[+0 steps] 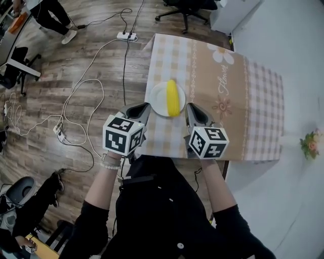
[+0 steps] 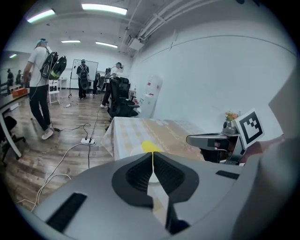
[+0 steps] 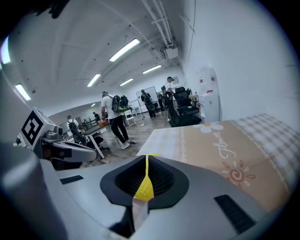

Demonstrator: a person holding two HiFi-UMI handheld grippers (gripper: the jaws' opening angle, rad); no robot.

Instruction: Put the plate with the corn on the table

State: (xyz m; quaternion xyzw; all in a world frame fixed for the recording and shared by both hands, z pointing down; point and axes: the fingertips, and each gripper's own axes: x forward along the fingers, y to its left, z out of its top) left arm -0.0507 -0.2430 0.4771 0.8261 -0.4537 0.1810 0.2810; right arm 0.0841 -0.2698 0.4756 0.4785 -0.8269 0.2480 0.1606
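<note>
- Claw status first: my left gripper [image 1: 145, 106] is pinched down to a hairline slit with nothing between the jaws. The right gripper [image 1: 190, 108] is the same, closed to a sliver and empty.
- Arms: both forearms, in black sleeves, come up from 6 o'clock in the head view and reach straight ahead side by side. The marker cubes face up, and there's a bead bracelet [image 1: 108, 164] on my left wrist.
- The plate [image 1: 159, 101] looks to be sitting on the table [image 1: 243, 101], on the checked cloth close to the near edge. The corn [image 1: 173, 97] lies on it running 12 to 6, a bit toward the plate's 3 o'clock side.
- The left tips are at about the plate's 8 o'clock and the right tips at about 4 o'clock, both just beside the rim. Whether either actually touches it, I can't tell.
- Only the head view shows that flanking layout. It also shows a bunch of flowers [image 1: 310, 143] off past the table at 3 o'clock.
- The left gripper view gives me a thin strip of yellow corn and white plate through the slit, with the other gripper at 3 o'clock.
- It also catches the ceiling lights [image 2: 104, 8] and a water dispenser [image 2: 152, 96] at 12, which the head camera misses.
- The right gripper view shows a fatter wedge of corn through its slit, with the left gripper at 9 o'clock.
</note>
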